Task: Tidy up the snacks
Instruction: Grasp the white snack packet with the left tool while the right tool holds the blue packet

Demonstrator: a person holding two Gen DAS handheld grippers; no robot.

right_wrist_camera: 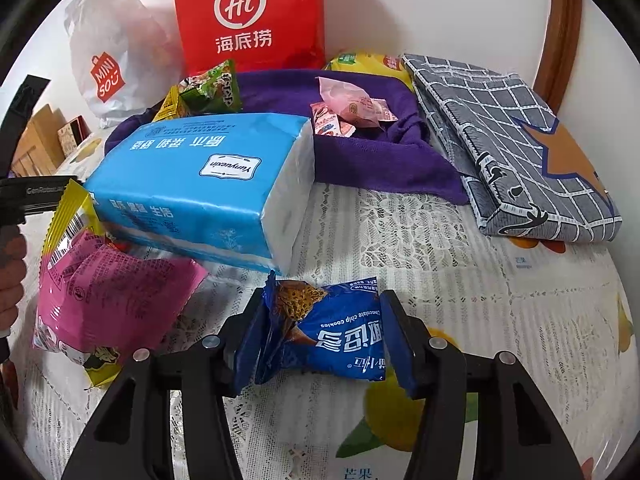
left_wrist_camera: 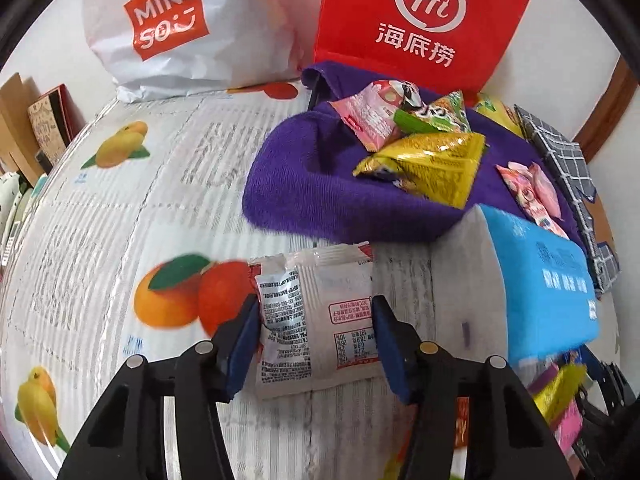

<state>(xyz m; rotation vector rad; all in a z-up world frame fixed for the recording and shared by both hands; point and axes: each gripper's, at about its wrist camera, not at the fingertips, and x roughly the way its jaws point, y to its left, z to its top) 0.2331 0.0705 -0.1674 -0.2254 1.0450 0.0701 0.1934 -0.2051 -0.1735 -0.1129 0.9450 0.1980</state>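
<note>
In the left wrist view my left gripper point(left_wrist_camera: 316, 308) is shut on a white snack packet point(left_wrist_camera: 320, 344); both blue pads press its sides just above the fruit-print tablecloth point(left_wrist_camera: 120, 208). Behind it a purple towel point(left_wrist_camera: 312, 184) carries a yellow packet point(left_wrist_camera: 432, 164), a pink packet point(left_wrist_camera: 368, 118) and a green packet point(left_wrist_camera: 438, 114). In the right wrist view my right gripper point(right_wrist_camera: 322, 298) is shut on a blue chocolate chip cookie packet point(right_wrist_camera: 340, 340), whose left end is crumpled against the pad. The towel point(right_wrist_camera: 360, 148) holds small pink sweets point(right_wrist_camera: 348, 114).
A blue tissue pack point(right_wrist_camera: 192, 184) lies between the grippers, with a pink and yellow packet point(right_wrist_camera: 108, 292) leaning at its near end. A red paper bag point(left_wrist_camera: 424, 20) and a white Miniso bag point(left_wrist_camera: 160, 28) stand at the wall. A folded grey checked cloth point(right_wrist_camera: 512, 148) lies right.
</note>
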